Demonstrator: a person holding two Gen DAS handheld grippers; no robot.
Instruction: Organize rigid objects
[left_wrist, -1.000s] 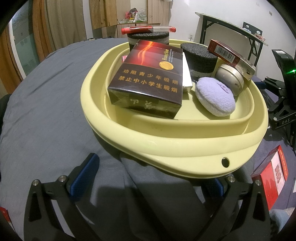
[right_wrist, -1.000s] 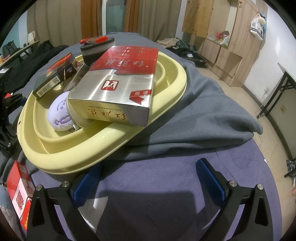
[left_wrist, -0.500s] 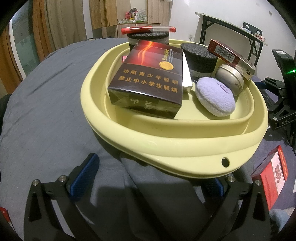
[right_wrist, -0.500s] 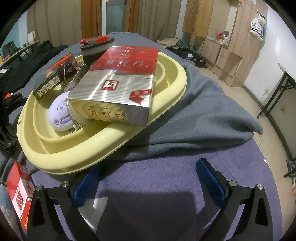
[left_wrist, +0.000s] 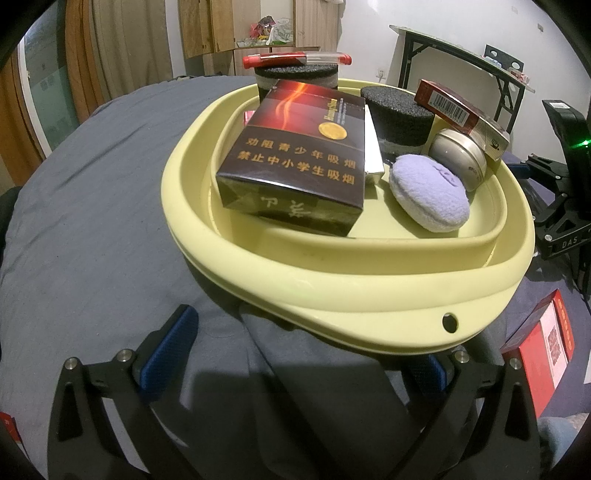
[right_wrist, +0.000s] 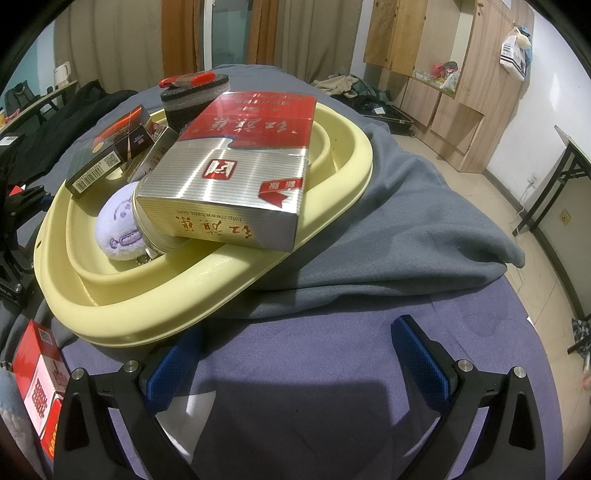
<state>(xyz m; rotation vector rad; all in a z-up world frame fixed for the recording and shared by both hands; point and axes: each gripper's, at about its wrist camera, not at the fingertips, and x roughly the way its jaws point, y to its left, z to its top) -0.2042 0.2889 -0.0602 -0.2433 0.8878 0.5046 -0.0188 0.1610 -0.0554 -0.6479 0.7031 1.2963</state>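
Pale yellow plastic basin (left_wrist: 369, 291) of rigid objects, ahead of both tongs.
Left gripper (left_wrist: 299, 350) and right gripper (right_wrist: 295, 350) gape empty just short of its rim.

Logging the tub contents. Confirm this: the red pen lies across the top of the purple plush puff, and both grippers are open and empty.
Wrong on one point: the red pen lies across the tall black foam cylinder, not the purple plush puff, as the left wrist view shows. The left gripper and right gripper are open and empty.
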